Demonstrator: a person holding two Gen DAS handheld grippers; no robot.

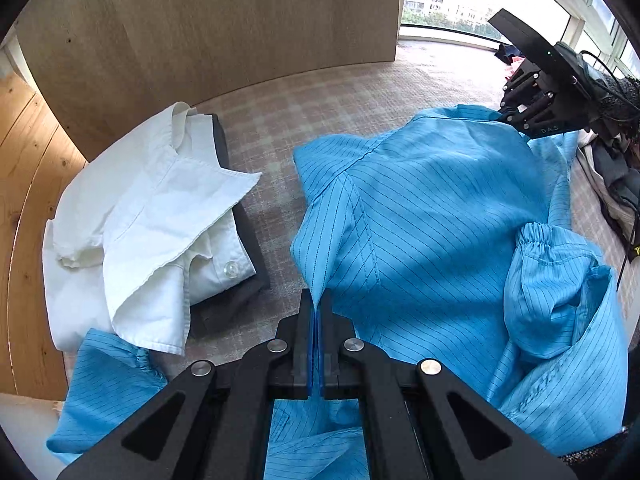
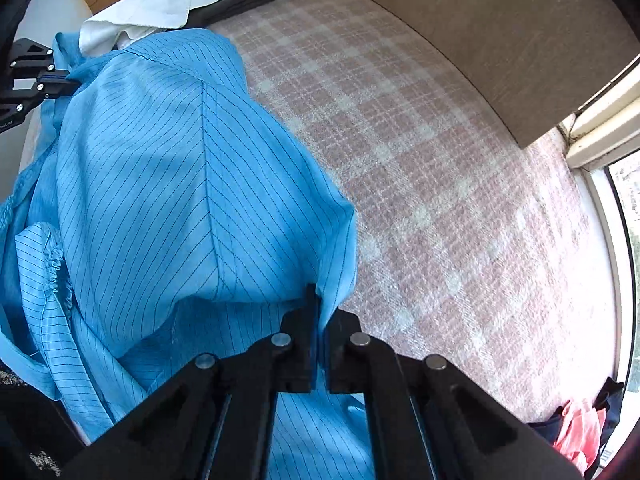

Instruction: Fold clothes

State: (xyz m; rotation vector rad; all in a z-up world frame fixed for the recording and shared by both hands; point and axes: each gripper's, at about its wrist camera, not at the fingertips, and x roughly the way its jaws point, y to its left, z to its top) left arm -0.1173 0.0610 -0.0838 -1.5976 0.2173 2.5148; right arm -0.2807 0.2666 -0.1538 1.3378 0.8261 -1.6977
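Note:
A blue pin-striped garment (image 1: 420, 216) hangs stretched between my two grippers above a checked pink-grey surface (image 1: 312, 92). My left gripper (image 1: 318, 300) is shut on one edge of the blue cloth, which runs up between its fingers. My right gripper (image 2: 320, 296) is shut on another edge of the same blue garment (image 2: 180, 184). In the left wrist view the right gripper (image 1: 506, 116) pinches the garment's far corner. The left gripper (image 2: 66, 80) shows at the left edge of the right wrist view. An elastic-cuffed sleeve (image 1: 556, 276) droops at the right.
A folded white shirt (image 1: 152, 216) lies on a dark folded garment (image 1: 248, 240) to the left, next to a wooden panel (image 1: 216, 28). Pink and dark clothes (image 2: 580, 428) are heaped by the window (image 2: 624, 240). More dark clothing (image 1: 612, 176) lies at the right.

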